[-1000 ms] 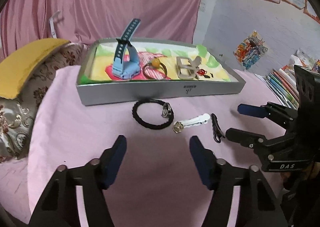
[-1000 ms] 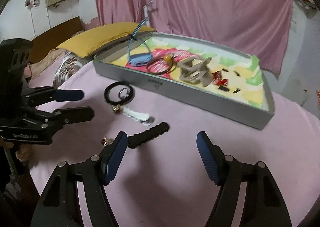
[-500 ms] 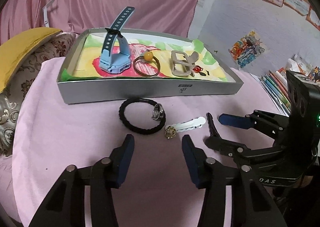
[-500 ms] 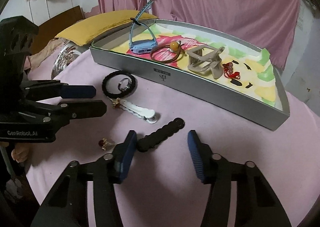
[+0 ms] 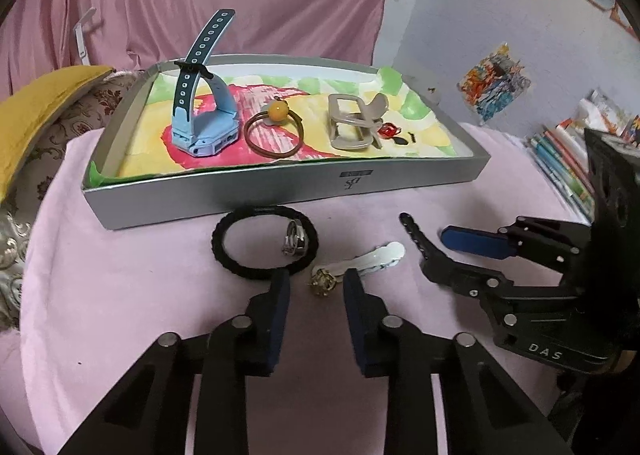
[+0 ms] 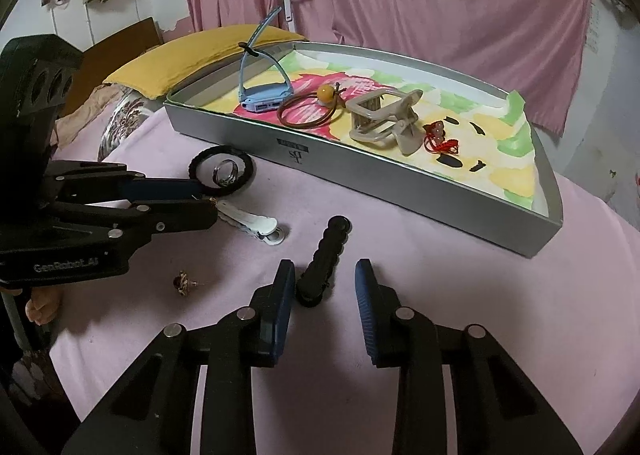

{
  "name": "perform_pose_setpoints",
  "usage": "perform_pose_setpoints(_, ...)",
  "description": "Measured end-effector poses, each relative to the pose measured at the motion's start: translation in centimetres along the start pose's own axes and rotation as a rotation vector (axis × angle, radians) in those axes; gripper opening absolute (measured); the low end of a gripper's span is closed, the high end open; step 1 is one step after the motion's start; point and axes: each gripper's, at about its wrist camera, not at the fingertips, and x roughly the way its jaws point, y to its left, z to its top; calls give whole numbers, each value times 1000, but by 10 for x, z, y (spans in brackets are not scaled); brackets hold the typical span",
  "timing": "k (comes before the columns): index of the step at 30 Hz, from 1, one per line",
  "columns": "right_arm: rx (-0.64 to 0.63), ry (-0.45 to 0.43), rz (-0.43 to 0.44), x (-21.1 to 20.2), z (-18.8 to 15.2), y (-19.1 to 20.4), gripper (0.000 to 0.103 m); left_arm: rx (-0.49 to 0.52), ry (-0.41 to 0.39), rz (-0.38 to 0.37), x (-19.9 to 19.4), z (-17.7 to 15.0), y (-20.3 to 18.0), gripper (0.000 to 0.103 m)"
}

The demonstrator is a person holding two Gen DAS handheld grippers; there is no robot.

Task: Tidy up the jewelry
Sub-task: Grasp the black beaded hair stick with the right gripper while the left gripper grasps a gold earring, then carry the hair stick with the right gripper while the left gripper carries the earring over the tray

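Note:
On the pink cloth lie a black hair tie (image 5: 224, 251) with a silver ring (image 5: 294, 243) on it, a white hair clip (image 5: 374, 258) with a gold charm (image 5: 322, 283) at its near end, and a black wavy hair clip (image 6: 328, 255). My left gripper (image 5: 316, 289) is closing, and the gold charm sits in the gap untouched by either pad. My right gripper (image 6: 325, 287) is closing around the black clip's near end, with its right pad still clear of it. The grey tray (image 5: 280, 193) holds a blue watch (image 5: 204, 127), a brown cord with an amber bead (image 5: 276, 111) and a beige claw clip (image 5: 356, 123).
A small dark earring (image 6: 184, 281) lies on the cloth below the left gripper (image 6: 204, 201). A yellow cushion (image 6: 192, 55) and a patterned pillow (image 5: 36, 143) sit left of the tray. Books (image 5: 560, 163) are stacked at the right, and a pink curtain hangs behind.
Both grippers' jaws have narrowed a lot. The left one has moved forward until its fingers flank the gold charm. The black clip now lies between the right gripper's fingers.

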Motion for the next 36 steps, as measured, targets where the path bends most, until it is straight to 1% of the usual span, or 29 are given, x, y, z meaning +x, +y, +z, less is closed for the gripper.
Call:
perform_pose_setpoints(2,-4,1,1,1,1,1,28,13,5,11,1,1,-2,18)
perform_pose_setpoints(7,-12,1,-1,1,2,3,27,56,17,28,2,2,-11,13)
perform_pose_setpoints(9,-11,0,2,1,2,2,21,79,25,26,2,2,-15,13)
perform_pose_setpoints(10,-8,-1,4,1,2,2,16,88,28,26,2,3,-17,13)
perform_pose_setpoints(11,-3,-2,7,0,1,1,14,91,29,25,3,2,-18,13)
perform_pose_setpoints(17,15,-7,26,-4,-3,-2,13,71,1,1,-3,-2,-17,12)
perform_pose_setpoints(20,39,-35,24,-10,-5,-5,13,63,-66,-9,-15,-5,-19,12)
perform_pose_setpoints(22,66,-79,32,-18,-6,-7,13,53,-121,-19,-24,-5,-20,12)
perform_pose_setpoints(24,80,-115,29,-25,-7,-6,13,50,-157,-15,-29,-4,-21,12)
perform_pose_setpoints(28,103,-201,31,-38,-7,-7,13,37,-274,-4,-45,3,-23,12)
perform_pose_setpoints(33,97,-370,-33,-67,8,-11,13,39,-373,21,-56,20,-24,12)
perform_pose_setpoints(36,95,-453,-67,-81,18,-16,13,41,-448,32,-62,34,-22,12)
